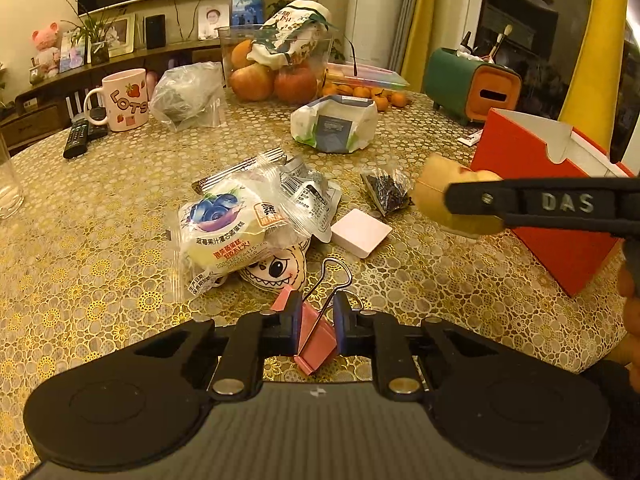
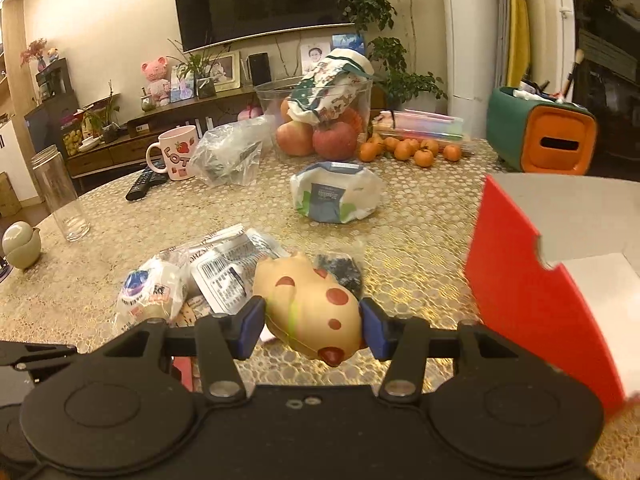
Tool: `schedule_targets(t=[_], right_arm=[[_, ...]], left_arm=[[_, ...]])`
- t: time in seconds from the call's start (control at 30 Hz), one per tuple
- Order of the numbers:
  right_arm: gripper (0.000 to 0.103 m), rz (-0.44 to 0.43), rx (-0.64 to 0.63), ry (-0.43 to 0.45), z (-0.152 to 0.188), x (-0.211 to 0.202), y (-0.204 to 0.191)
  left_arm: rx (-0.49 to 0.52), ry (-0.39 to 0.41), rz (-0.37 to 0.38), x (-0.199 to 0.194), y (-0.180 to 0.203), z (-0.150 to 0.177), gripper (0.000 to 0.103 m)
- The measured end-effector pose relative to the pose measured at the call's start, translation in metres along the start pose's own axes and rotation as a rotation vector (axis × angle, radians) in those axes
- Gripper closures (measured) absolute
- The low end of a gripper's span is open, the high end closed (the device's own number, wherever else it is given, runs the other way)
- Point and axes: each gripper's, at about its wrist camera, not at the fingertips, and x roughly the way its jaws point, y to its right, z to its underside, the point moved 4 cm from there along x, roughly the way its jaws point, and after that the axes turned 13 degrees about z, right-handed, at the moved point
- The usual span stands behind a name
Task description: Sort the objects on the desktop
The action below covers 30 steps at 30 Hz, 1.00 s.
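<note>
My left gripper (image 1: pixel 316 326) is shut on a pink binder clip (image 1: pixel 316 340), held just above the table. My right gripper (image 2: pixel 314 322) is shut on a tan squishy toy with red spots (image 2: pixel 310 306); it also shows in the left wrist view (image 1: pixel 436 196), held beside the open red box (image 1: pixel 548 208). The red box stands at the right in the right wrist view (image 2: pixel 532 304). In the table's middle lie a blueberry cake packet (image 1: pixel 224 228), a silver snack packet (image 1: pixel 304 192), a shark-face plush (image 1: pixel 276 270), a white square pad (image 1: pixel 361 233) and a small bag of dark bits (image 1: pixel 386 190).
A wet-wipes pack (image 1: pixel 334 124), a clear bag (image 1: pixel 188 96), a pink mug (image 1: pixel 126 100), remotes (image 1: pixel 78 138), a fruit bowl (image 1: pixel 276 64), tangerines (image 1: pixel 372 94) and a green tissue box (image 1: pixel 472 84) stand further back. A glass jar (image 2: pixel 60 196) stands at the left.
</note>
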Motion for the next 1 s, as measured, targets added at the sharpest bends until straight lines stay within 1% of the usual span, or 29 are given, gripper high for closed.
schedule_targets(t=[0.17, 0.37, 0.43, 0.5, 0.53, 0.57, 0.6, 0.63, 0.67, 0.77, 0.9, 0.93, 1.0], right_arm=[[0.052, 0.004, 0.009, -0.006, 0.006, -0.008, 0.009], [0.052, -0.004, 0.015, -0.024, 0.016, -0.015, 0.013], [0.052, -0.006, 0.019, -0.03, 0.019, -0.017, 0.015], [0.052, -0.008, 0.025, -0.034, 0.021, -0.019, 0.017], [0.052, -0.01, 0.028, -0.037, 0.022, -0.021, 0.017], [0.052, -0.01, 0.031, -0.039, 0.023, -0.021, 0.019], [0.052, -0.011, 0.033, -0.04, 0.024, -0.022, 0.02], [0.052, -0.012, 0.034, -0.041, 0.025, -0.023, 0.021], [0.052, -0.012, 0.035, -0.041, 0.026, -0.024, 0.022], [0.052, -0.009, 0.033, -0.041, 0.029, -0.027, 0.023], [0.052, -0.006, 0.032, -0.051, 0.033, -0.028, 0.024], [0.052, -0.004, 0.031, -0.053, 0.033, -0.028, 0.024], [0.052, -0.003, 0.029, -0.055, 0.034, -0.029, 0.023]], left_arm=[[-0.012, -0.016, 0.013, 0.001, -0.002, 0.002, 0.087], [-0.033, -0.005, 0.013, -0.002, -0.005, 0.003, 0.087], [-0.04, -0.016, 0.021, 0.0, -0.006, 0.003, 0.082], [-0.032, -0.029, 0.023, 0.001, -0.007, 0.004, 0.073], [-0.027, -0.034, 0.028, 0.002, -0.007, 0.005, 0.07], [-0.024, -0.038, 0.031, 0.002, -0.007, 0.006, 0.058], [-0.021, -0.039, 0.031, 0.002, -0.007, 0.007, 0.043], [-0.014, -0.038, 0.029, 0.001, -0.007, 0.009, 0.038], [-0.004, -0.038, 0.027, 0.001, -0.006, 0.01, 0.036], [0.058, -0.049, 0.047, 0.002, -0.002, 0.015, 0.036], [0.206, -0.061, 0.059, 0.008, 0.002, 0.021, 0.036], [0.228, -0.065, 0.058, 0.01, 0.0, 0.022, 0.036], [0.241, -0.074, 0.064, 0.013, -0.006, 0.023, 0.036]])
